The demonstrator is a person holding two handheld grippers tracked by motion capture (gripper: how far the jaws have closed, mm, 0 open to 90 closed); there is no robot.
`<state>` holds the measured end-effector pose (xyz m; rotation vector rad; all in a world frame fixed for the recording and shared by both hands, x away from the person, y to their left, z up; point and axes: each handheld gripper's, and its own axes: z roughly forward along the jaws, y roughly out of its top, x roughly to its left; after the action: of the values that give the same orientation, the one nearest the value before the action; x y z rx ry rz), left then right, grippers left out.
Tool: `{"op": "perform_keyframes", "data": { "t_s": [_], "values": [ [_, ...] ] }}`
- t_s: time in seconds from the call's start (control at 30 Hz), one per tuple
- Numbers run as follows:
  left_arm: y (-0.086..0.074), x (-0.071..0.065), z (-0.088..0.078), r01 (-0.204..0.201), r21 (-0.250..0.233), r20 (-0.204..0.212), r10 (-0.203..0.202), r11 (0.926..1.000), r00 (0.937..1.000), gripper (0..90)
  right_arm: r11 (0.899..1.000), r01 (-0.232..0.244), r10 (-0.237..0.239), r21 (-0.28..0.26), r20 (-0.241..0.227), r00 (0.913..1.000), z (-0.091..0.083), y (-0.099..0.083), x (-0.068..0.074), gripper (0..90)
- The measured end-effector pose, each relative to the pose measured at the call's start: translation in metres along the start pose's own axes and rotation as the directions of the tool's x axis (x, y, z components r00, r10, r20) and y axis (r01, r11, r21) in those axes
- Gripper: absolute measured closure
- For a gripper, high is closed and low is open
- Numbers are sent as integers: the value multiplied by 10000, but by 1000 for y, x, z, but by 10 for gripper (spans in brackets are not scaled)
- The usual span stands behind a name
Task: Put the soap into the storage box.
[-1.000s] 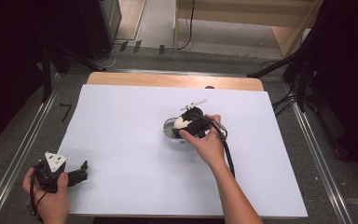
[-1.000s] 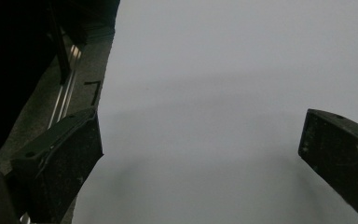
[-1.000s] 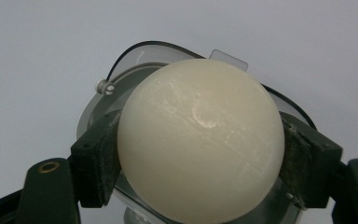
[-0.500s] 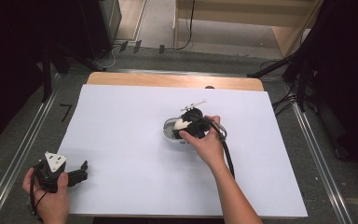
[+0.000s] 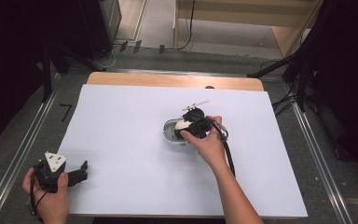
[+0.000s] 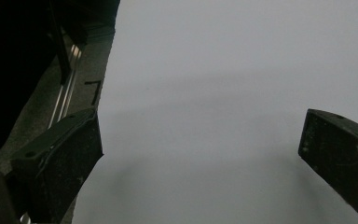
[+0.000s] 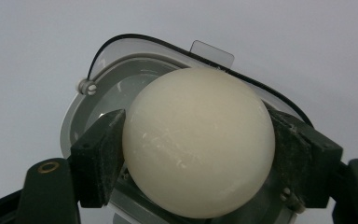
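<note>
With the right gripper [image 7: 198,154] clamped on the cream ball [image 7: 198,140] over the clear-lidded container [image 7: 81,116], we lower gently before releasing; left gripper [image 6: 200,154] idles, jaws apart.

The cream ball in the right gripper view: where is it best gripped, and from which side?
Across its widest part, as the right gripper does now: one pad on each opposite flank of the cream ball, coming from above the grey oval container under it. A round, smooth ball would likely slip from an off-centre pinch, and the container's raised rim blocks a low sideways approach.
</note>
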<state>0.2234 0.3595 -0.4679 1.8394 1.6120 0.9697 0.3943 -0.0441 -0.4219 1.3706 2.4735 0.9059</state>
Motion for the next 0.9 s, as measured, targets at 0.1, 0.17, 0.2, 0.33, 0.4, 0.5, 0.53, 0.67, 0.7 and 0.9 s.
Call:
{"op": "perform_keyframes", "data": {
  "t_s": [0.1,0.17,0.2,0.33,0.4,0.5,0.53,0.67,0.7,0.9],
  "values": [
    [0,0,0,3,-6,15,-3,10000,10000,1,9999,-33,32,-113,-15,10000,-2,0,0,243],
    [0,0,0,2,9,-1,-2,10000,10000,1,9999,-47,46,-128,-53,10000,-3,0,-1,243],
    [0,0,0,-3,6,3,3,10000,10000,1,9998,-81,79,-180,-114,9999,-5,-1,-2,241],
    [0,0,0,-3,9,1,3,10000,10000,1,9994,-171,169,-302,-72,9998,-9,-2,-4,240],
    [0,0,0,-20,21,-12,20,10000,10000,1,9992,-170,168,-357,-58,9998,-11,-3,-6,240],
    [0,0,0,-17,-2,-26,17,10000,10000,1,9984,-224,220,-511,-69,9997,-15,-4,-9,241],
    [0,0,0,-19,-4,-24,19,10000,10000,1,9981,-309,307,-531,-52,9995,-16,-4,-10,241],
    [0,0,0,-27,-6,-31,27,10000,10000,1,9979,-296,295,-576,-31,9996,-19,-6,-12,241],
    [0,-1,0,-33,2,-44,33,10000,10000,1,9976,-283,284,-636,3,9996,-21,-7,-13,240],
    [0,-1,0,-51,2,-54,51,10000,10000,1,9965,-386,391,-741,52,9992,-27,-12,-19,240]
  ]
}}
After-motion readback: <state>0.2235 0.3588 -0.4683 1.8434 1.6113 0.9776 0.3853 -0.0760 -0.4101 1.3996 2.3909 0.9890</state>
